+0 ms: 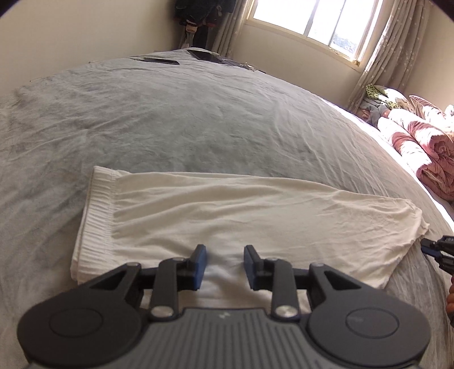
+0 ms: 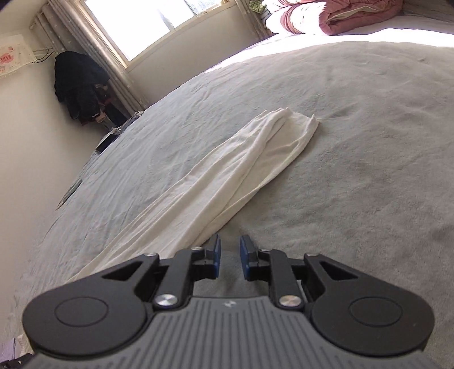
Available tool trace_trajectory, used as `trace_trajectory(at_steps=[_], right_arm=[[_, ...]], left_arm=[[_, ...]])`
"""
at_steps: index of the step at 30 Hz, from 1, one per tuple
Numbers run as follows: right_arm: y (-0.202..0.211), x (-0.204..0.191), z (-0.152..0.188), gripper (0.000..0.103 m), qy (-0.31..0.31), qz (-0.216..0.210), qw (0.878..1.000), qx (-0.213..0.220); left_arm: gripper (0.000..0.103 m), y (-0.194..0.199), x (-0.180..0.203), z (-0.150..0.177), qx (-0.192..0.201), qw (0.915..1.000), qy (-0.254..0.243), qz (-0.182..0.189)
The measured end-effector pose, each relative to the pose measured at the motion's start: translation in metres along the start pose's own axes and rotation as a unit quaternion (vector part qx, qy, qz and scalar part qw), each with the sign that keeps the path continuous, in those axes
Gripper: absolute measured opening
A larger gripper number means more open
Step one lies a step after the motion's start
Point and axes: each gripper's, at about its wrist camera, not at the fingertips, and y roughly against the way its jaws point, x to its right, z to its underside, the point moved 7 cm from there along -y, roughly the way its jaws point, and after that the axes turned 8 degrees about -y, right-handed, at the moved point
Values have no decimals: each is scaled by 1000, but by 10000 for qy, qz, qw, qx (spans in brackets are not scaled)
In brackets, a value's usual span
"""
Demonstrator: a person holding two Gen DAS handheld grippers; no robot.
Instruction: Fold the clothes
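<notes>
The left gripper [image 1: 225, 266] has its blue-padded fingers [image 1: 200, 265] spread apart and empty, poised over the near edge of the white garment [image 1: 227, 215]. The right gripper [image 2: 229, 259] likewise has its fingers [image 2: 217, 255] parted with nothing between them, just beside the garment's near end. The garment, folded into a long strip with a ribbed band at one end, lies flat on the grey bed [image 1: 170, 119]. Beyond the garment, a rolled pink quilt [image 1: 420, 144] sits at the bed's far side, below the window [image 1: 312, 22].
</notes>
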Motion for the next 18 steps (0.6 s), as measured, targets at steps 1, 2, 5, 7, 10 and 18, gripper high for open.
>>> trace_trajectory(at_steps=[1,2,5,7,10,18], right_arm=[[-2,0,-3,28,-85,-20,10000,11],[-3,0,-5,32,-170,-40,9998,23],[-7,1,-11,40,-375,-65,9993,59],[-9,-1,-10,37,-293,25,9995,97],[-12,-4,-13,28,84,275,9994,179],[-21,1,-16,11,254,395,9986,263]], left_arm=[[30,3,11,1,55,9997,-182,155],[30,6,22,2,110,9988,-363,310],[30,15,55,5,274,9925,-906,772],[31,22,77,7,383,9853,-1265,1079],[32,30,110,15,508,9720,-1825,1391],[25,10,143,37,388,9538,-2829,932]])
